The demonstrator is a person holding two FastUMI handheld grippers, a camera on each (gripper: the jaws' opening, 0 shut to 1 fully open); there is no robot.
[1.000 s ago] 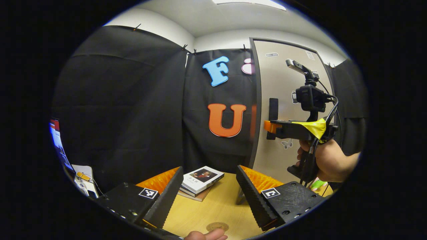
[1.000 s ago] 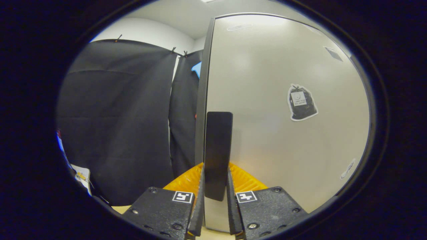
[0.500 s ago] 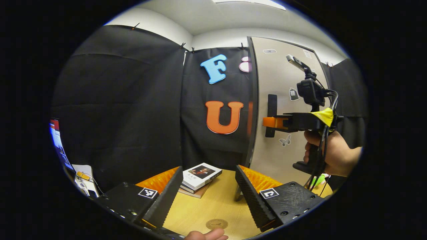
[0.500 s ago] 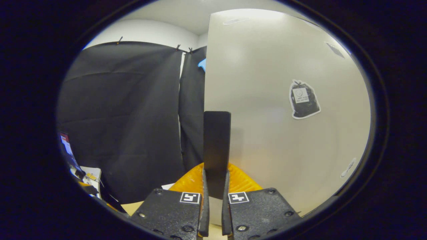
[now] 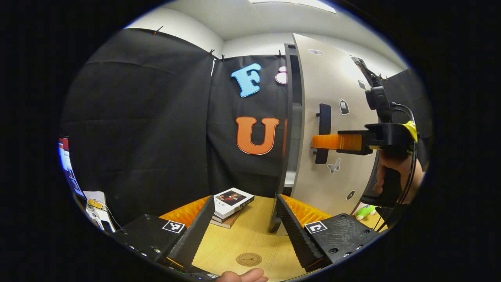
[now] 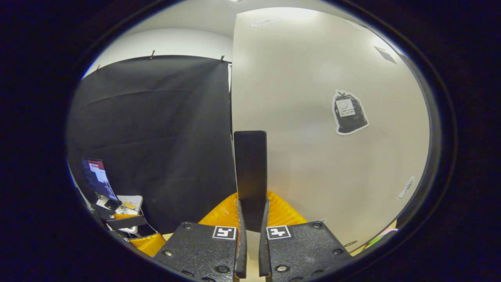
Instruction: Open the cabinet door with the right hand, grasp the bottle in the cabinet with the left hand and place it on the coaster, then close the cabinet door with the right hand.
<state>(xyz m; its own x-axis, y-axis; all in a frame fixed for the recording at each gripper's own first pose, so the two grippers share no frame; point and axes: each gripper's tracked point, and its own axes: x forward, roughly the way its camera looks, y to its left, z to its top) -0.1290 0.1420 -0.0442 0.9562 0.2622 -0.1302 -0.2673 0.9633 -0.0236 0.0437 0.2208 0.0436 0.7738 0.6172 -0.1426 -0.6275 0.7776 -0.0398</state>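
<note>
Now right claw point(image 6: 250, 239) clamps door handle point(image 6: 251, 172), door point(image 5: 332, 117) ajar; left claw point(image 5: 242, 231) wide, empty.

Quick count: one cabinet door point(image 5: 332, 117) with one handle point(image 5: 323, 133) and roughly five stickers point(image 5: 343, 106) on it, two books point(image 5: 231, 199) stacked at the desk's point(image 5: 250, 239) far edge, one coaster point(image 5: 249, 259) near its front edge, one small green toy point(image 5: 365, 212) by its right edge.
</note>
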